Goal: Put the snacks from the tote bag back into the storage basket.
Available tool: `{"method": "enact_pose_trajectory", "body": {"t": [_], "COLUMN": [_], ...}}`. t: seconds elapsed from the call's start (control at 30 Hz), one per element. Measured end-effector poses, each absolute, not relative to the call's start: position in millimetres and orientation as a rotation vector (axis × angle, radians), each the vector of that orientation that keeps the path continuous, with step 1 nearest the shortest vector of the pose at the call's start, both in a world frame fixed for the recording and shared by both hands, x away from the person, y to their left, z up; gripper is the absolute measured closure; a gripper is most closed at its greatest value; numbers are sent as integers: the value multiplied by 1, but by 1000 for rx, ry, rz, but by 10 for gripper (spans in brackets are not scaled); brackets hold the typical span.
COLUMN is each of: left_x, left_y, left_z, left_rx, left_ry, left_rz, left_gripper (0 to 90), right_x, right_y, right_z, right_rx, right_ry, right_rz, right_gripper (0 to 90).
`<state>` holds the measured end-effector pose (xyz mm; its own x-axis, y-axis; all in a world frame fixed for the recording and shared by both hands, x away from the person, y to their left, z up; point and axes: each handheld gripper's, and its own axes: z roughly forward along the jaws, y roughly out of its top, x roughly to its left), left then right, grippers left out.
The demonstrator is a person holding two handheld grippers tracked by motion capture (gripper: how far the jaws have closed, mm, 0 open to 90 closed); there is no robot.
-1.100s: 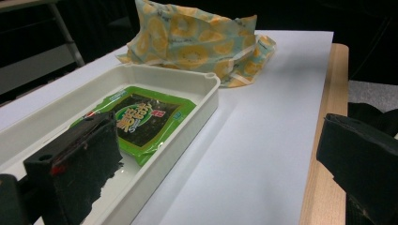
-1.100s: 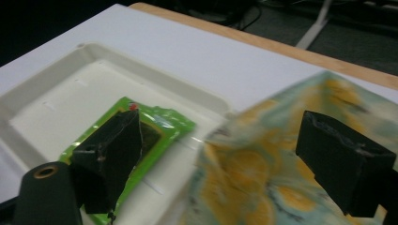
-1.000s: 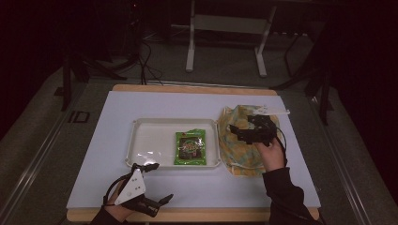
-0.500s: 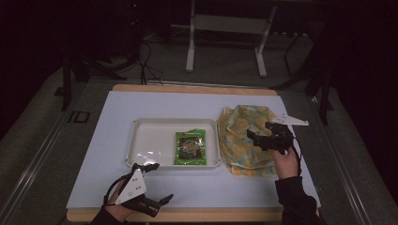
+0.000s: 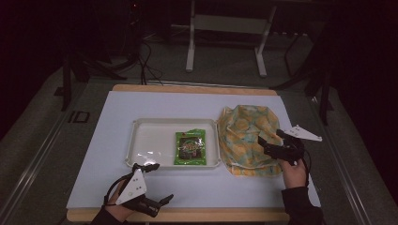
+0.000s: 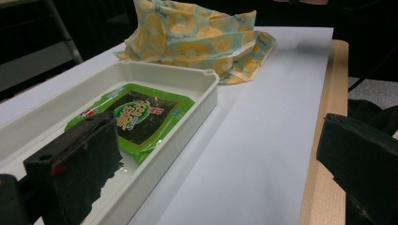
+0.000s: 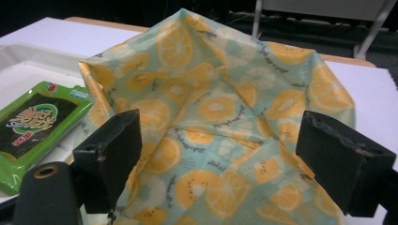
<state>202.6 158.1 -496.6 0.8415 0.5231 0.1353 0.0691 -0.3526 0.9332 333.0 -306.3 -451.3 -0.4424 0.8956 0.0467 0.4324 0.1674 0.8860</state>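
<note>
Yellow-and-teal fruit-print cloth bag (image 5: 248, 139) lies crumpled near the right edge of the white mat (image 5: 117, 112), touching the right wall of the white tray (image 5: 141, 123). Its long axis runs from the mat's near edge toward the far edge. Right gripper (image 5: 271, 144) hangs over the bag's right side, jaws spread wide, nothing between them; in the right gripper view the cloth lies directly ahead and below the open jaws (image 7: 220, 117). A green snack packet (image 5: 190, 147) lies flat in the tray's right end. Left gripper (image 5: 157, 202) rests at the near edge, jaws apart, empty, well away from the bag. Right hand is clearly nearer.
</note>
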Motion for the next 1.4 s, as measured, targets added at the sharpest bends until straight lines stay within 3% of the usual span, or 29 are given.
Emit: {"method": "enact_pose_trajectory", "body": {"t": [0.7,1.4], "left_x": [202,202], "left_y": [158,158], "left_z": [-495,-494], "left_rx": [1887,1884], "left_ry": [438,426], "left_rz": [500,487], "left_gripper": [5,5], "right_x": [301,302], "right_y": [-321,-322], "right_z": [-462,-468], "right_rx": [1084,1041], "right_ry": [1841,1836], "right_rz": [1207,1211], "right_gripper": [136,136]}}
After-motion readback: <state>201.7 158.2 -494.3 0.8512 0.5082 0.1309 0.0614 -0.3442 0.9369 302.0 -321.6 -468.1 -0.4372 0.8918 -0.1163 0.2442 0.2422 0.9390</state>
